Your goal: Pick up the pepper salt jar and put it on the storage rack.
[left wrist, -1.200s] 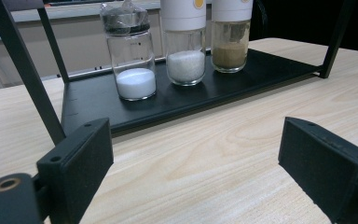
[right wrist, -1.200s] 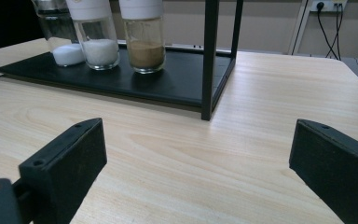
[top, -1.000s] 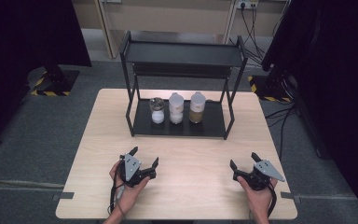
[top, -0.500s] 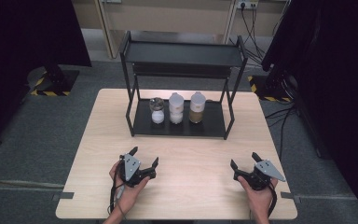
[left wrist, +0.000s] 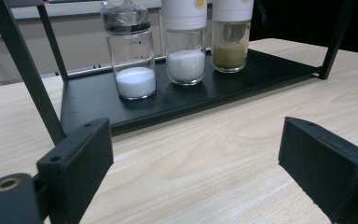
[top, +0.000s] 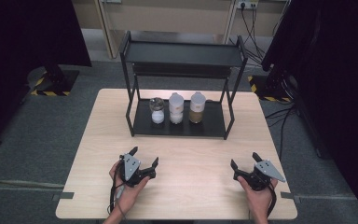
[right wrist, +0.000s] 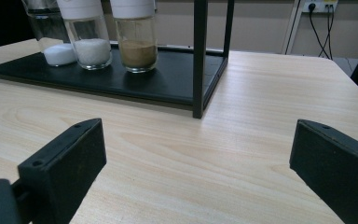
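A black two-tier metal rack (top: 182, 51) stands at the back of the wooden table (top: 182, 154). Its lower shelf (left wrist: 93, 98) carries three jars in a row: a dark-capped jar of white powder (top: 157, 110) (left wrist: 130, 51), a white-capped jar of white grains (top: 175, 108) (left wrist: 184, 42) and a white-capped jar of brown powder (top: 197, 107) (right wrist: 137, 39). My left gripper (top: 144, 158) rests near the table's front left, open and holding nothing. My right gripper (top: 245, 162) rests at the front right, also open and holding nothing. Both sit well short of the rack.
The rack's black corner post (right wrist: 198, 56) rises ahead of the right gripper, another post (left wrist: 28, 70) ahead of the left. Bare wood lies between the grippers and the rack. Cables (top: 279, 112) trail on the grey floor at right.
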### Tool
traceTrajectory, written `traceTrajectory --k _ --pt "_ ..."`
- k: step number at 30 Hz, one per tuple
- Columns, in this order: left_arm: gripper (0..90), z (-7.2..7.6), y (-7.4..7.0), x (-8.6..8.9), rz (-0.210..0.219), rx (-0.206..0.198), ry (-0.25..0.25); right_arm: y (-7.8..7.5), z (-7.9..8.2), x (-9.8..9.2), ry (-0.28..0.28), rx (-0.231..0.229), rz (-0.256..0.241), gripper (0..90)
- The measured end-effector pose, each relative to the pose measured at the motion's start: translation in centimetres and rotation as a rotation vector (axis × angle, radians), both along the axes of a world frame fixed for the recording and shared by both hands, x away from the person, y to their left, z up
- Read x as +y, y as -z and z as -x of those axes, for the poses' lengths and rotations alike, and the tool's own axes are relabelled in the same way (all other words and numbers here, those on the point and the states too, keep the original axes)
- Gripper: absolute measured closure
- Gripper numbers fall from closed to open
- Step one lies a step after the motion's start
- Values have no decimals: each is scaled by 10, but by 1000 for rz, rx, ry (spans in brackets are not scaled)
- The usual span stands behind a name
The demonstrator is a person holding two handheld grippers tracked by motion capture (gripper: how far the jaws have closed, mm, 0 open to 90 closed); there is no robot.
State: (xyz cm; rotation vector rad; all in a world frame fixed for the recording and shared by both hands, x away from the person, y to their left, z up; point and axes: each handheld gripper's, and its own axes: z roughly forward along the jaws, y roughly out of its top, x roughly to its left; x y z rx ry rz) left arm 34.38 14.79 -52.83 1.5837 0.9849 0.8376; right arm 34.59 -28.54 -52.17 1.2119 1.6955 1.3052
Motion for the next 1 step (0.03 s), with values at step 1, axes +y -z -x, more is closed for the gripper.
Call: traceTrajectory --k 1 --pt "94 0 0 0 2 3 1 0 0 0 0 0 0 38"
